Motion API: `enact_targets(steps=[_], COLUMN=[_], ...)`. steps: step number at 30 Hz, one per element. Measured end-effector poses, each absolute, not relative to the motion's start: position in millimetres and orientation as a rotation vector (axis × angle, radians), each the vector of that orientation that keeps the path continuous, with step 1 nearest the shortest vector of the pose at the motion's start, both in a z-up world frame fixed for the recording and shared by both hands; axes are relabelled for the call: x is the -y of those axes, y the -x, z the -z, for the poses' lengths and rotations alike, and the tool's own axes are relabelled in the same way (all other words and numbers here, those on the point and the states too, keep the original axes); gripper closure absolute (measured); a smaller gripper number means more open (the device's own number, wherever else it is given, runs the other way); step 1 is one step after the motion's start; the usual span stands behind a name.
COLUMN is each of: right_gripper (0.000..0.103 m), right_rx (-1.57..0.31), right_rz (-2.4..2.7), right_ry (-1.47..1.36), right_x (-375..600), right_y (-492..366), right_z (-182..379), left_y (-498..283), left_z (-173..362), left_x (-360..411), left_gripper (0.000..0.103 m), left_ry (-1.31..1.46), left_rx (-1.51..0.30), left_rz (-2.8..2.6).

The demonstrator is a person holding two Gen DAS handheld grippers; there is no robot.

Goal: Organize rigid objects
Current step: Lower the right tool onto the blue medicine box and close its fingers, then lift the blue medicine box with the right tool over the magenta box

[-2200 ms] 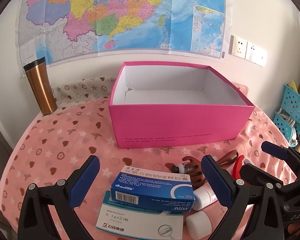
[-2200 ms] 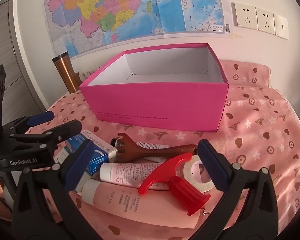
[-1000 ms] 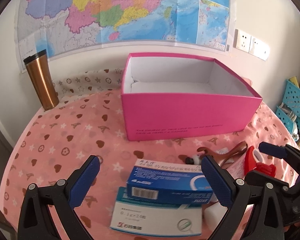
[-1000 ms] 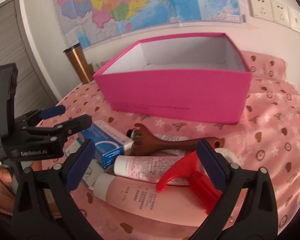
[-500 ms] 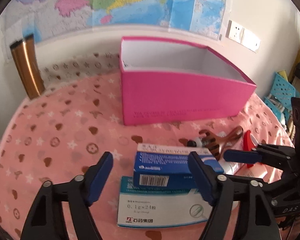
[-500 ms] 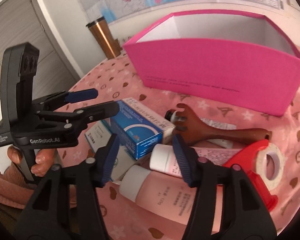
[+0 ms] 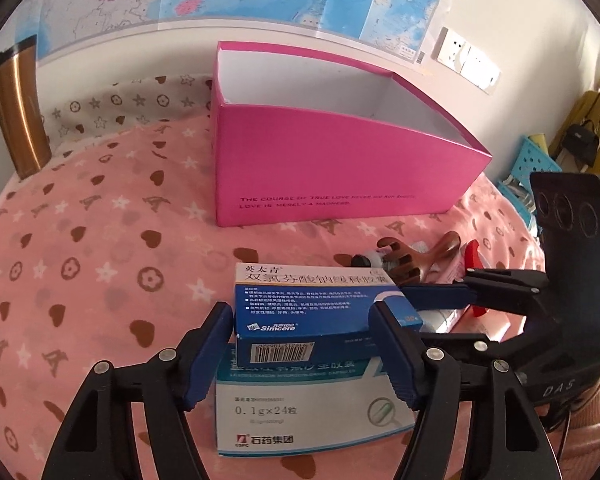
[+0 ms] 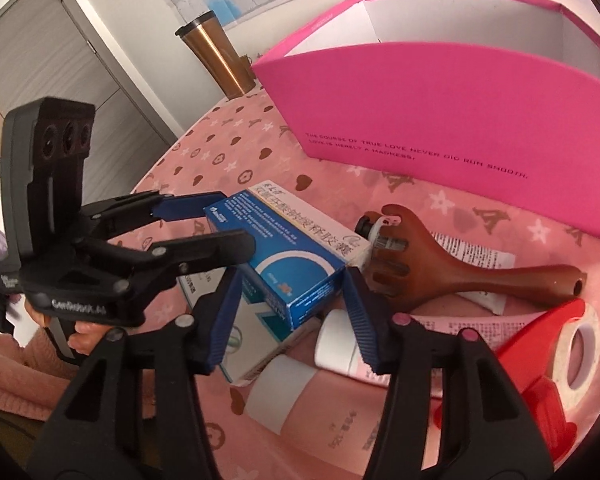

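Observation:
A blue and white medicine box (image 7: 312,304) (image 8: 284,248) lies on top of a flat white medicine box (image 7: 300,412) on the pink cloth. Behind them stands the open pink box (image 7: 340,168) (image 8: 440,120), which looks empty. My right gripper (image 8: 294,280) (image 7: 414,316) is shut across the narrow width of the blue box's right end, one pad on each side. My left gripper (image 7: 302,312) is closing over the box's other end. Its left pad sits beside that end and its right finger crosses in front of the long side, so the box is not clamped.
To the right lie a brown wooden massager (image 8: 460,280), a small vial (image 8: 376,228), pink and white tubes (image 8: 328,400) and a red tape dispenser (image 8: 548,360). A copper tumbler (image 7: 16,112) stands at the back left by the wall. A blue basket (image 7: 536,160) is off the table's right side.
Both grippers tilted down and came in onto the blue medicine box from opposite ends. Their jaws narrowed from wide open, and the right pads now touch the box.

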State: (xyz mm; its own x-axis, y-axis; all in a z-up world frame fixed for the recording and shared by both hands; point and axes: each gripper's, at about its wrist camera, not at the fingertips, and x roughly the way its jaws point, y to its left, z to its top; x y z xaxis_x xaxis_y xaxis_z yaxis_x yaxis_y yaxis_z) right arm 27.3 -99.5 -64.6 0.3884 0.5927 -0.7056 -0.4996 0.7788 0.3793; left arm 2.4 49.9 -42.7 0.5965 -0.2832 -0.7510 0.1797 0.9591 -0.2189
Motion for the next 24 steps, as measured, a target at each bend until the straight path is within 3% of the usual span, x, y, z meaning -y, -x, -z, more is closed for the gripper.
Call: enact_targets(steps=[7,13,24], right_gripper=[0.048,0.048,0.047], right_rx=[-0.960,-0.975,-0.940], right_rz=[-0.706,-0.702,-0.684], right_ry=[-0.157,-0.219,-0.206], right_x=[99,101,96], right_y=[-39,-51,-54], right_z=[68,70,62], left_y=[-7,-13,-13], left_z=[45,47,44], left_x=[-62,-74,-68], left_gripper=[0.033,0.043,0.044], left_ry=[0.153,0.198,0.187], left_rx=[-0.908,-0.925,-0.928], left_rz=[0.276,0.276,0.246])
